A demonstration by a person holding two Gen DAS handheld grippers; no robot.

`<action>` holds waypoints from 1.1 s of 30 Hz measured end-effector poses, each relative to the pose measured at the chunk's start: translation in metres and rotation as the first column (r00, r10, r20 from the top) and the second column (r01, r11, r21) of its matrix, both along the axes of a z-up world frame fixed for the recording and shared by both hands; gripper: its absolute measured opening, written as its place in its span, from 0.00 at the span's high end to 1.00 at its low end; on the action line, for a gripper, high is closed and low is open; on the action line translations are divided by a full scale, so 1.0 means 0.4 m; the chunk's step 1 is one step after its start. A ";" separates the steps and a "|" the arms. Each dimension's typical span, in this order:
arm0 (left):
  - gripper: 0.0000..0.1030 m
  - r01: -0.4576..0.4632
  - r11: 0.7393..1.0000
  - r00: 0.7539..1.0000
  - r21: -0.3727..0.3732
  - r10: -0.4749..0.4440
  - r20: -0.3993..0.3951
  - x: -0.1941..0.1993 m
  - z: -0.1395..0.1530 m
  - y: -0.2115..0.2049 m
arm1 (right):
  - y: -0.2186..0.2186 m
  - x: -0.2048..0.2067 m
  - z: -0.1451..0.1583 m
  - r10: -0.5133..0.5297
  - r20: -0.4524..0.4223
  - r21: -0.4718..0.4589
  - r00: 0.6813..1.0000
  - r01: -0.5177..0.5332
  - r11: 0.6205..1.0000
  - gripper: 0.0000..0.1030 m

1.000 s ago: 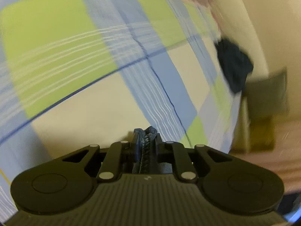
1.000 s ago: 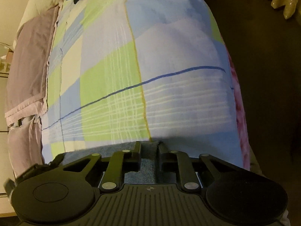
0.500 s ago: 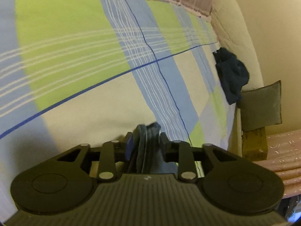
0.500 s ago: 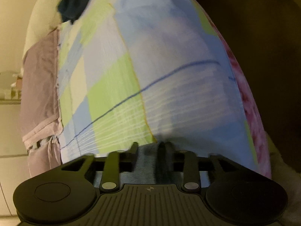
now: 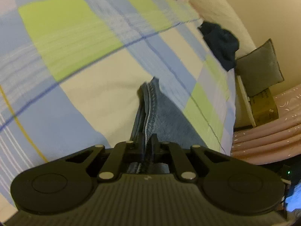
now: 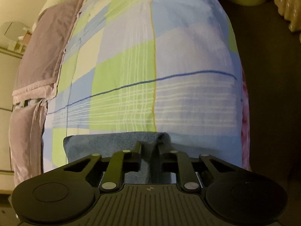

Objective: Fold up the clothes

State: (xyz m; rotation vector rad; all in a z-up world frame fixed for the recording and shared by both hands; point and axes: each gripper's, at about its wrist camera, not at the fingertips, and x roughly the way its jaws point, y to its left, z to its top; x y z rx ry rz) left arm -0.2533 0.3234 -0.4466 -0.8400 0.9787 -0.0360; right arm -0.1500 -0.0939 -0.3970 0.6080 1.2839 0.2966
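Jeans [image 5: 165, 116] lie on bed [image 5: 79, 94], w/ seam toward 12. Dark garment [image 5: 220, 45] at 2, pillow [image 5: 259, 69] beyond it.

Bedsheet [image 5: 90, 43]: checked in lime green, light blue and cream, with thin dark blue and yellow lines. Jeans [image 5: 165, 116]: blue denim, pale stitching. Pillowcase [image 6: 47, 43]: mauve; cushion [image 5: 259, 67]: grey-green.

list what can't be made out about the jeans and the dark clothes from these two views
- denim garment: left wrist view, its near part hidden behind the left gripper.
- Same in right wrist view: right gripper covers its lower part.
- dark garment: blurred; type unclear.
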 end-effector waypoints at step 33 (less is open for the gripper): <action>0.80 -0.152 0.913 0.918 0.378 0.272 -0.290 -0.340 0.375 -0.261 | 0.167 -0.196 0.185 0.766 -0.083 -0.370 0.637 -0.734 0.570 0.66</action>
